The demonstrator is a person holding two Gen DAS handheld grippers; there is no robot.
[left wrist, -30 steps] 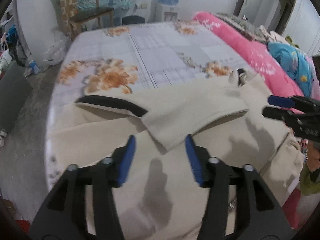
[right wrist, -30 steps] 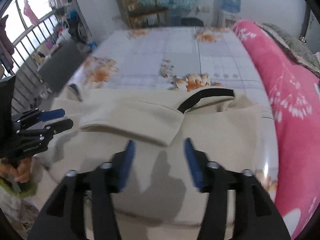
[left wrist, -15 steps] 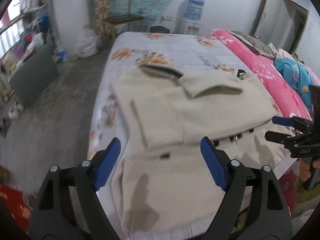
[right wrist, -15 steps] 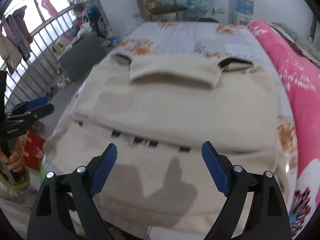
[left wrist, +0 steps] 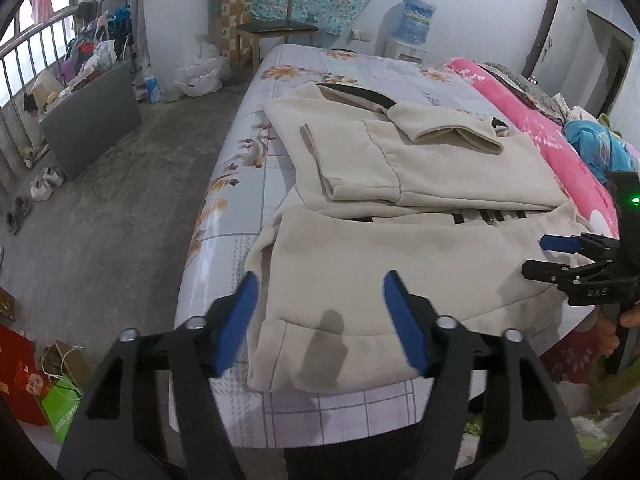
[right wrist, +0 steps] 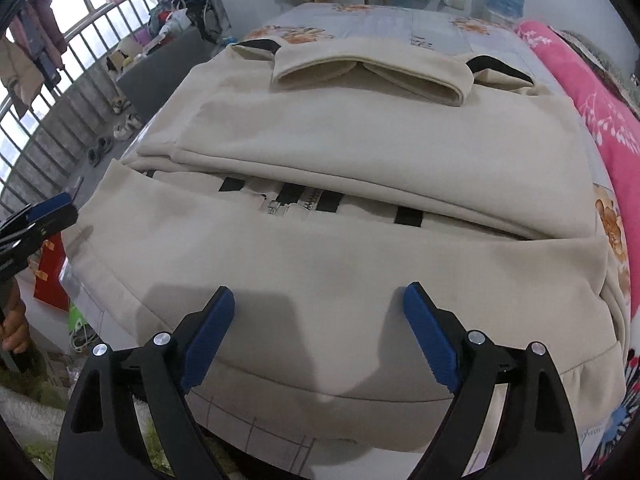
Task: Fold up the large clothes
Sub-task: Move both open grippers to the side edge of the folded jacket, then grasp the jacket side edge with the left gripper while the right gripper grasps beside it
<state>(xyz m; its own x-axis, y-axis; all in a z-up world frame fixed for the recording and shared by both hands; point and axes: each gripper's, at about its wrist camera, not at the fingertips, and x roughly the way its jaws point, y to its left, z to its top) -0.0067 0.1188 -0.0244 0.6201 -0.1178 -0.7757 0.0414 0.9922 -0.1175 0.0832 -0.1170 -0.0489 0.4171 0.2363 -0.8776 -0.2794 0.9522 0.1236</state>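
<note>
left gripper: jaws apart over the near left corner of the beige jacket, holding nothing; they have just been closing, yet the blue pads stand clear of the cloth. right gripper: jaws spread wide above the jacket's near hem, also holding nothing; seen from the left wrist, its black frame carries pale letters that look like "das", and a green light glows on the body above. a hand grips its handle at the frame edge. the jacket lies flat on the bed, its hem reaching the near edge; the folded upper part overlaps the lower, with black stripes and a zip showing in the gap between, and a folded sleeve lying across the top beside the black collar trim. the bed sheet bears orange flowers on a pale grid. a green bag with unreadable print stands on the floor at near left. beyond: a pink quilt to the right, a wooden chair, a water dispenser.
</note>
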